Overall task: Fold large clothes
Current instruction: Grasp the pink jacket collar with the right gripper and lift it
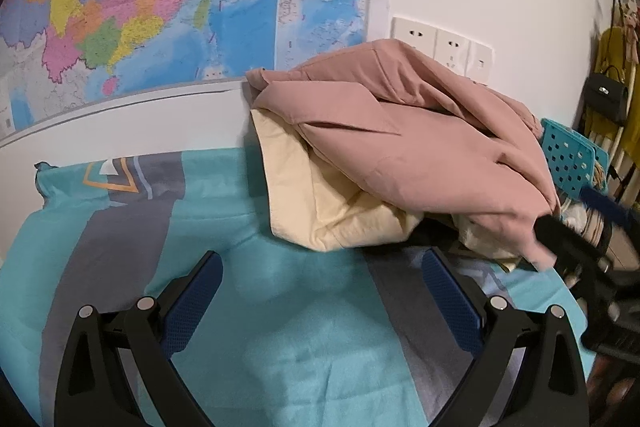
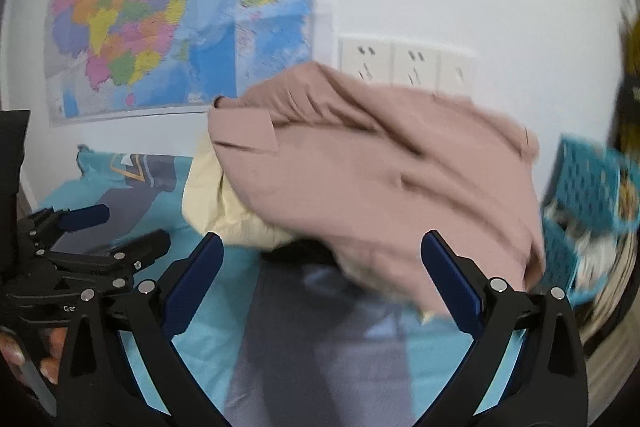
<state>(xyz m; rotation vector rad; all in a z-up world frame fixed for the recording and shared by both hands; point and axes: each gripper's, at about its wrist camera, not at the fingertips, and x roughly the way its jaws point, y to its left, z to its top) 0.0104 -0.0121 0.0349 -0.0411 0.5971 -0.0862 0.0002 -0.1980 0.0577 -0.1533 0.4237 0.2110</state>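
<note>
Pink jacket (image 1: 400, 131) heaped on cream cloth (image 1: 320, 207) — my left gripper (image 1: 322, 267) and right gripper (image 2: 322, 247) both spread wide, empty, just before it.

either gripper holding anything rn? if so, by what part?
Nothing is held. The left gripper and right gripper are both open over the bedsheet, short of the pink garment on the pile.

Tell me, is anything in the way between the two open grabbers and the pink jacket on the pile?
Nothing visible. Only bare bedsheet lies between the left gripper and the pink jacket. The right gripper faces it just as freely. The jacket sits on top of a cream garment.
</note>
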